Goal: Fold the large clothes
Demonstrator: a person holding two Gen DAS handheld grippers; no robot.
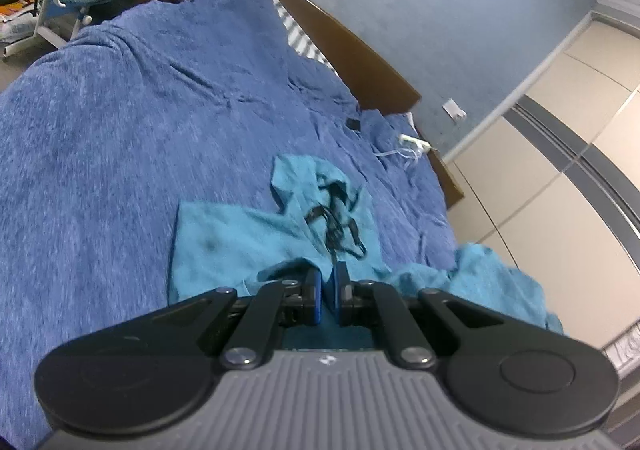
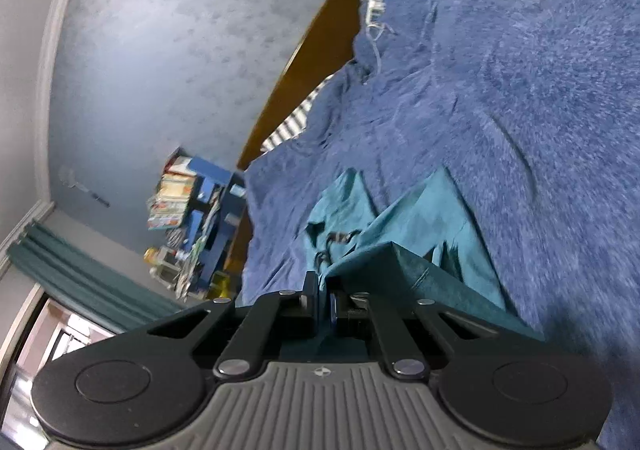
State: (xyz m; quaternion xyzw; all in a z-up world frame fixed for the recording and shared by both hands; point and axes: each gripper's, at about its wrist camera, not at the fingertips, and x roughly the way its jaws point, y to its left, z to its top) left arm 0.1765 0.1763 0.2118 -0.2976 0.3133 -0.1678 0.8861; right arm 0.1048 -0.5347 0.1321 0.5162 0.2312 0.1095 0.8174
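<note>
Left wrist view: my left hand-held gripper (image 1: pixel 328 290) and right hand-held gripper (image 2: pixel 323 292) each pinched the teal hoodie (image 1: pixel 240 238), lying hood toward the wooden headboard (image 1: pixel 352 54) on the blue bedspread (image 1: pixel 120 130).

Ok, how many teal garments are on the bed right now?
1. A single teal garment with a black drawstring lies on the blue bedspread, pinched by both the left gripper and the right gripper. Anything under its folds is hidden.

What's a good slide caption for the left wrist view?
Left gripper shut on a teal garment spread over a blue bedspread.
</note>
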